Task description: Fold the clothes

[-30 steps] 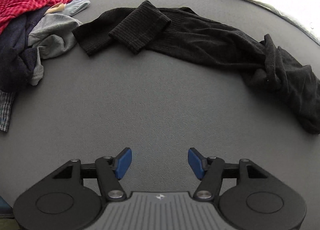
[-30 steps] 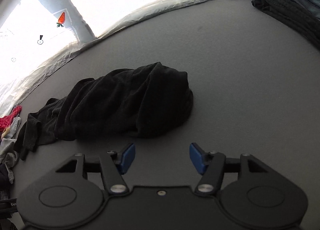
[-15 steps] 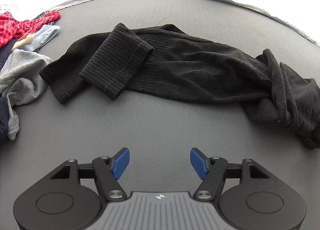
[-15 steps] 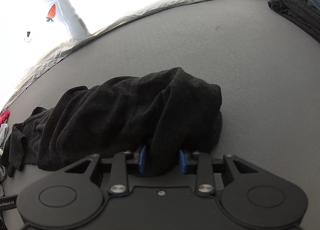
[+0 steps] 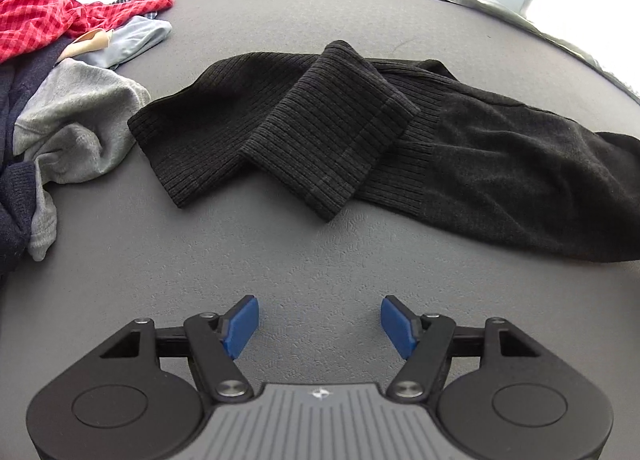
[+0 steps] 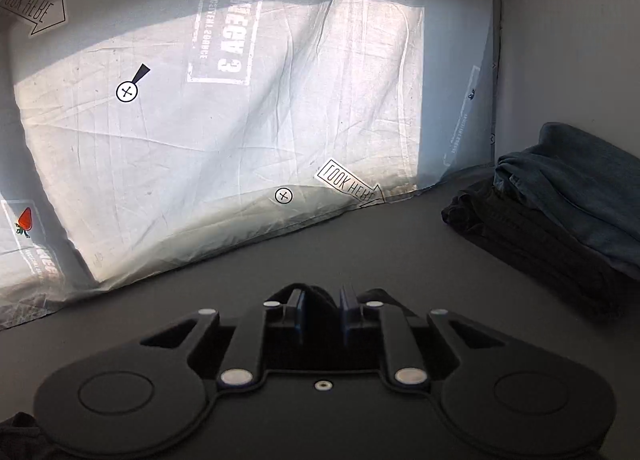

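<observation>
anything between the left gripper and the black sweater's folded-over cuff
No. In the left wrist view, only bare grey table surface lies between the open left gripper and the black sweater; its ribbed cuff lies straight ahead.

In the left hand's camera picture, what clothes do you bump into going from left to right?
Red checked cloth → grey garment → black ribbed sleeve → the rest of the black sweater.
</observation>
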`<state>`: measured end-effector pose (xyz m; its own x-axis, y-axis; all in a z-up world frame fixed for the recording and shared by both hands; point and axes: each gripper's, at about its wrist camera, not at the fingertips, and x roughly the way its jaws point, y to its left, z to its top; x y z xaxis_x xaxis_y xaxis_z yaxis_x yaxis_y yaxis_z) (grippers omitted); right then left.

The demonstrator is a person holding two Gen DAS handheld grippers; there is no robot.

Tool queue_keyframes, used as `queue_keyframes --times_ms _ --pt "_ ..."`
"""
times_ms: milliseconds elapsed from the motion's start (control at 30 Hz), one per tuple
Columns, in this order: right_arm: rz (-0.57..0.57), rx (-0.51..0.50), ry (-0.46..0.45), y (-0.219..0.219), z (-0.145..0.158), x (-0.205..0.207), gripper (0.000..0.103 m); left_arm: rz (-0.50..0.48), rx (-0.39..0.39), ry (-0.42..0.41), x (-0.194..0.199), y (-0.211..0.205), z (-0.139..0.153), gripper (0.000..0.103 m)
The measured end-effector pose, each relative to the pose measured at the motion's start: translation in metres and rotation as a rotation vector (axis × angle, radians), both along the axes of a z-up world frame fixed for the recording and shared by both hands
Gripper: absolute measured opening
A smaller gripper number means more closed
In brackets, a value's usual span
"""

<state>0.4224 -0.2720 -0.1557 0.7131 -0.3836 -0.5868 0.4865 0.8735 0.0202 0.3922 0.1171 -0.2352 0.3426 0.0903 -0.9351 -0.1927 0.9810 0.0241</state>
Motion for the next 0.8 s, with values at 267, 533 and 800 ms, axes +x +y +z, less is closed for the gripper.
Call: queue_keyframes --times_ms 267,533,800 --pt "0.046 0.062 0.147 0.019 -0.056 -0.061 0.051 -0.005 0.051 -0.052 0.003 0.013 0.011 0.07" --pt "0.252 0.014 0.271 0.079 -0.092 -0.075 0.063 -0.081 0.088 -0.127 0.027 0.021 0.027 0.077" --pt "0.3 -0.154 0.379 0.093 -0.117 -0.046 0.061 -0.128 0.085 -0.178 0.063 0.02 0.027 0.084"
